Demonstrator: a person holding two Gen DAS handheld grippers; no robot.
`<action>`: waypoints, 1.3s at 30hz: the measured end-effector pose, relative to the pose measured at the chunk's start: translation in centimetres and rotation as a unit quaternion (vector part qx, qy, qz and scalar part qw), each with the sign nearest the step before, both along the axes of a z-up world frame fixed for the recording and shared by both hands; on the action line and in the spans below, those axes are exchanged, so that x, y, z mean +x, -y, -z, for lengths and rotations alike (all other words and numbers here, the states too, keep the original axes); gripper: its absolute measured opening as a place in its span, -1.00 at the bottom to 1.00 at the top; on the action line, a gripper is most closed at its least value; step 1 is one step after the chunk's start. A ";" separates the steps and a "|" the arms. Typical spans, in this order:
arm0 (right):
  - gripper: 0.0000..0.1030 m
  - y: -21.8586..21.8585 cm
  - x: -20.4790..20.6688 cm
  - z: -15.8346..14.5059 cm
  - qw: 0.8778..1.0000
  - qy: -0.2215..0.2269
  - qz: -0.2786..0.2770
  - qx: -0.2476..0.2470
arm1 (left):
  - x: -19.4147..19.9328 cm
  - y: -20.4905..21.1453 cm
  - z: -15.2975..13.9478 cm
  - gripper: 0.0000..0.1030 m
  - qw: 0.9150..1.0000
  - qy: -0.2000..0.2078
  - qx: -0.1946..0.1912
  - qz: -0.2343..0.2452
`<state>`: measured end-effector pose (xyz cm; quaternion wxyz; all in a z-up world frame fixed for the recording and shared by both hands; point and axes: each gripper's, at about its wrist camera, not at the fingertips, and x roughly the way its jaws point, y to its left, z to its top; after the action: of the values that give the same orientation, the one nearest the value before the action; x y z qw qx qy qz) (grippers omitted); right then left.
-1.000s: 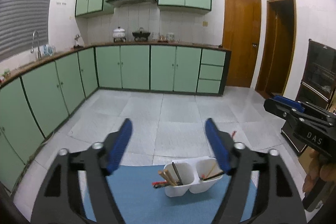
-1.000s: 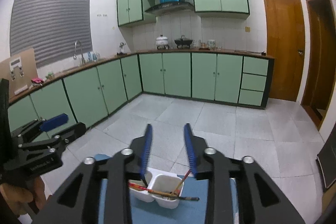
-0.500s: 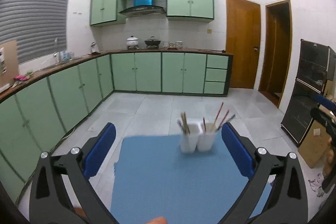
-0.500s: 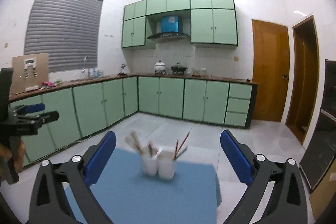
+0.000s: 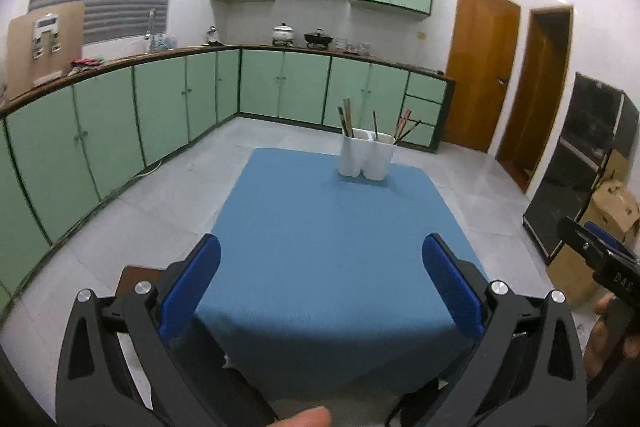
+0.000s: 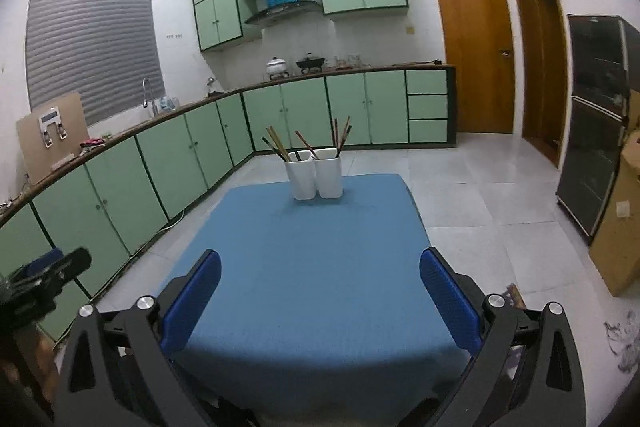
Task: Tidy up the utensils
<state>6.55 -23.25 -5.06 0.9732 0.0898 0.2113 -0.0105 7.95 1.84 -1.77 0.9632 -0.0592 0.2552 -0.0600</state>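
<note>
A white two-compartment utensil holder stands upright at the far side of the blue-covered table; it also shows in the right wrist view. Chopsticks stick up from both compartments. My left gripper is open and empty above the table's near edge. My right gripper is open and empty, also at the near edge. Each gripper shows at the edge of the other's view: the right one and the left one.
Green kitchen cabinets run along the left and back walls. Wooden doors are at the back right. A dark cabinet and cardboard boxes stand to the right. A tiled floor surrounds the table.
Both grippers have pulled back from right over the holder to the table's near edge. The right gripper's jaws have opened wide. The holder now stands far ahead.
</note>
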 end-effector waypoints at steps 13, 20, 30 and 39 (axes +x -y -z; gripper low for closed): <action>0.89 -1.7 -5.3 -2.6 0.998 0.054 0.000 -0.020 | -5.5 0.3 -2.8 0.90 0.998 0.034 0.050 -0.012; 0.89 -1.6 -5.6 -2.8 0.998 0.054 -0.005 -0.016 | -6.1 0.7 -3.6 0.90 0.998 0.045 0.049 -0.021; 0.89 -1.7 -5.0 -2.8 0.999 0.047 -0.006 -0.022 | -6.6 0.8 -3.9 0.90 0.997 0.048 0.048 -0.025; 0.89 -1.6 -4.9 -3.0 0.999 0.047 -0.004 -0.022 | -6.5 1.1 -4.4 0.90 0.997 0.055 0.049 -0.024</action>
<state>1.65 -21.65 -2.03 0.9839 0.0681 0.1652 -0.0067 1.42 0.76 2.60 0.9787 -0.0151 0.2028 -0.0275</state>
